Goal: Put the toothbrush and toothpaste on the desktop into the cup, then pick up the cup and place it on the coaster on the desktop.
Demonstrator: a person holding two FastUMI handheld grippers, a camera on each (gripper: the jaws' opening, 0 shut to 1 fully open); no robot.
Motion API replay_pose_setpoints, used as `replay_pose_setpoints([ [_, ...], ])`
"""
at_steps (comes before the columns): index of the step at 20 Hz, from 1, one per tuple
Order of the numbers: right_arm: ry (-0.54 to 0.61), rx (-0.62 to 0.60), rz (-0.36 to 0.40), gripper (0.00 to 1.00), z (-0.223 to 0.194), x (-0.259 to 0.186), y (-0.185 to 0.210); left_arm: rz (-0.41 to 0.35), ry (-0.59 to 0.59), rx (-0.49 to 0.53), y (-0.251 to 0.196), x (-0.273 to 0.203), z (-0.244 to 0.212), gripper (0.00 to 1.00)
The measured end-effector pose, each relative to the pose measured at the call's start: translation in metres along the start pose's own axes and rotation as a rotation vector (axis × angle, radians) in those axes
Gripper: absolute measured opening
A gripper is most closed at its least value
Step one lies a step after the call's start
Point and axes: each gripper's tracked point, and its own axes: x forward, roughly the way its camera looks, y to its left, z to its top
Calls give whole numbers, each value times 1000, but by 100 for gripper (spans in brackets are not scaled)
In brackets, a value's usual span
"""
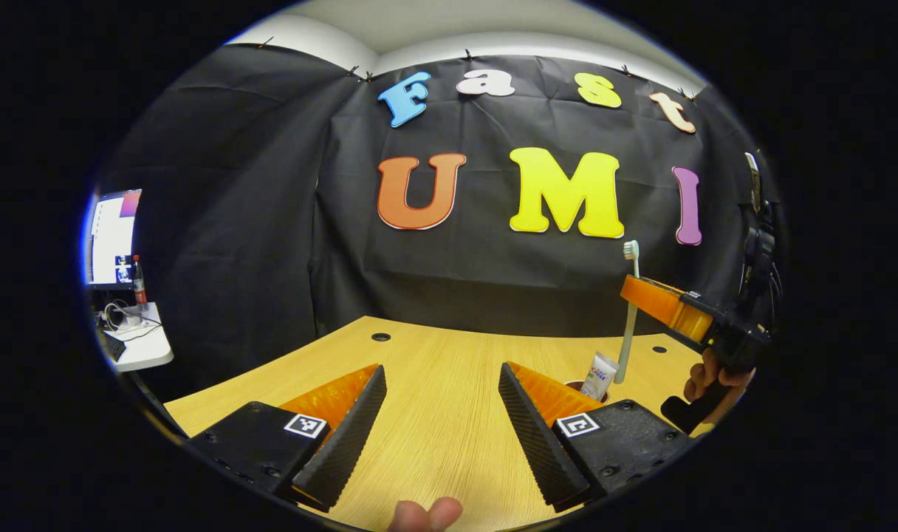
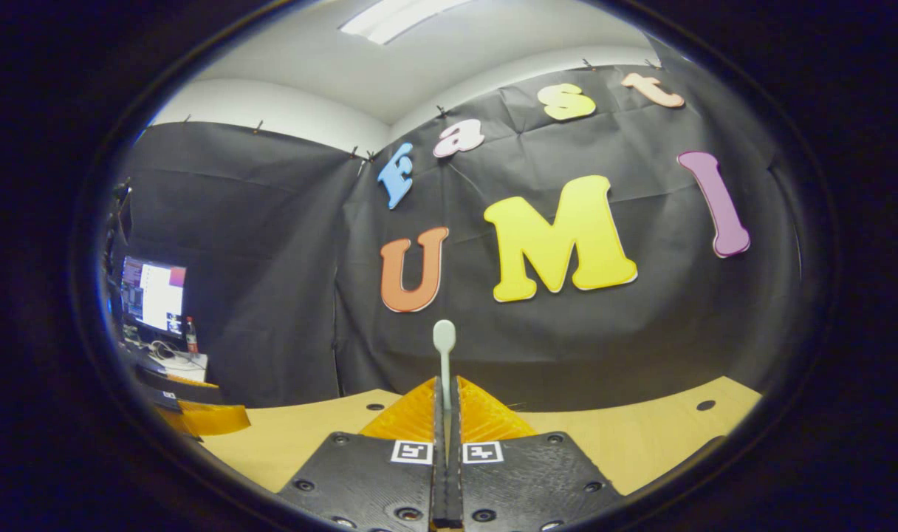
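Clamped tight in my right claw (image 2: 447, 436), the toothbrush (image 1: 629, 318) stands upright above the cup (image 1: 586, 386) holding the toothpaste (image 1: 599, 375) at the desk's (image 1: 441, 414) right, while my left claw (image 1: 441, 421) gapes wide, empty.

Off to your left, a lit monitor (image 1: 113, 236) glows above a white side table (image 1: 142, 347), a red-capped bottle (image 1: 138, 284) standing there beside tangled cables (image 1: 120, 316); wooden bench (image 1: 441, 399) ahead.

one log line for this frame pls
left gripper: open, holds nothing | right gripper: shut on toothbrush, upright above cup | toothpaste: in cup | step: toothbrush into cup
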Motion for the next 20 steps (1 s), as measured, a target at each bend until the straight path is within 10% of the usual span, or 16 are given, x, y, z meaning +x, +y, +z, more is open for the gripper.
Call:
replay_pose_setpoints([
  [9,41,40,11,1,-29,8,-3,16,36,-18,6,3,-11,97],
  [15,9,35,24,89,-15,-14,-7,7,29,-12,-4,-1,-3,97],
  [20,-63,27,-44,92,22,-45,-31,-21,10,0,-25,-8,10,97],
])
